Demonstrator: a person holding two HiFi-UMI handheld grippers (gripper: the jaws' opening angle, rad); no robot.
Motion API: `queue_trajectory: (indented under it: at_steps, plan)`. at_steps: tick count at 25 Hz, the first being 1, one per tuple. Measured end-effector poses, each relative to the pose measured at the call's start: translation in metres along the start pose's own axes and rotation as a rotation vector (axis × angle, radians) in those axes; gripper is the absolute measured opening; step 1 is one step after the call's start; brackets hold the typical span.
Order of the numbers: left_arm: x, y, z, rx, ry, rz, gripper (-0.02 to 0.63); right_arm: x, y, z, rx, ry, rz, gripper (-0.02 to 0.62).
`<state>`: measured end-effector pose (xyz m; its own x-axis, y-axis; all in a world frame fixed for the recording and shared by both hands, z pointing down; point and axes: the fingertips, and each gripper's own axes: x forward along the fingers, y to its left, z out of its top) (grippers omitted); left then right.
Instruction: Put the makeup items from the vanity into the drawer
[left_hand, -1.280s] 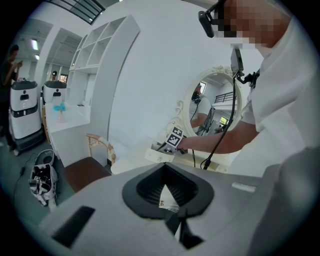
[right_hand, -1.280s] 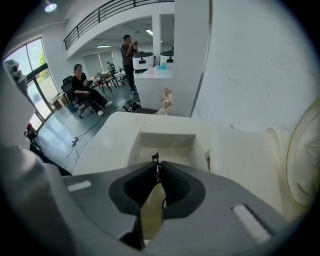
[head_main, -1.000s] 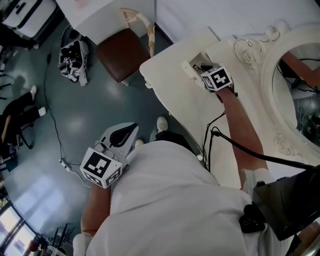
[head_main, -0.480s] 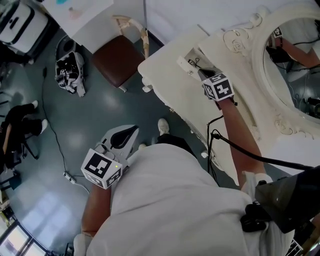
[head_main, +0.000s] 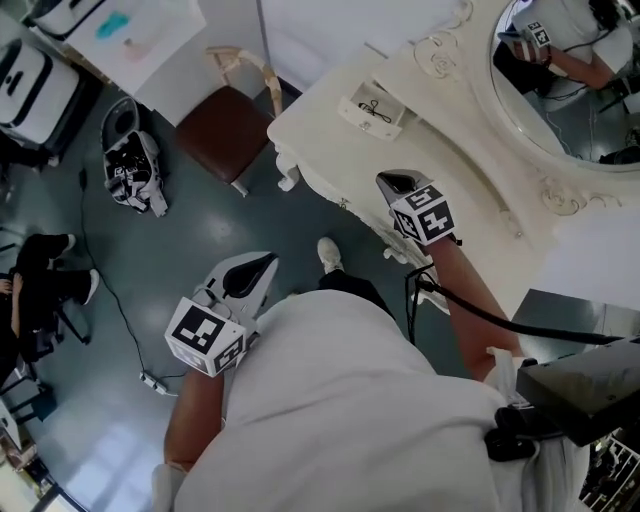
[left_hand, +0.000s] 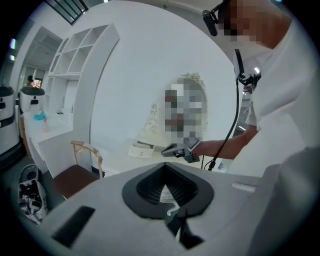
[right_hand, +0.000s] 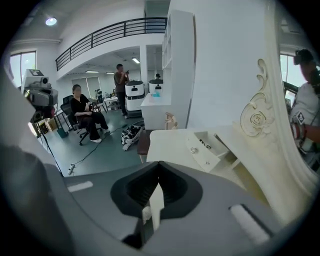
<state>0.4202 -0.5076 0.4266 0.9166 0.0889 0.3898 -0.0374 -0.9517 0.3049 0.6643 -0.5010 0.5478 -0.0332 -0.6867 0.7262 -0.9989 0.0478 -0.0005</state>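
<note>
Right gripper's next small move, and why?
Probably bring the right gripper to the open drawer and nudge it shut. Its jaws have just closed with nothing visibly between them, small items lie in the drawer, and the vanity top shows none left.

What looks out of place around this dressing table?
The small drawer on the vanity stands pulled out, a small dark item lying in it. A black-and-white bag lies slumped on the floor beside the chair. Nothing looks spilled or broken.

The right tool (head_main: 390, 181), jaws just closed empty, extends forward; the left tool (head_main: 264, 263) sits low, jaws together.
</note>
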Motion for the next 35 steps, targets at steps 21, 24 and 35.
queue_trajectory:
  at_steps: [21, 24, 35]
  plan:
    - [-0.074, -0.083, -0.069, 0.047, 0.004, -0.145, 0.003, -0.104, 0.203, -0.046, 0.01, -0.168, 0.03, 0.002]
    - [-0.075, -0.09, -0.073, 0.059, -0.001, -0.153, 0.003, -0.109, 0.213, -0.052, 0.003, -0.172, 0.032, 0.0]
    - [-0.082, -0.104, -0.085, 0.065, 0.002, -0.169, 0.003, -0.122, 0.24, -0.056, -0.022, -0.191, 0.046, 0.0]
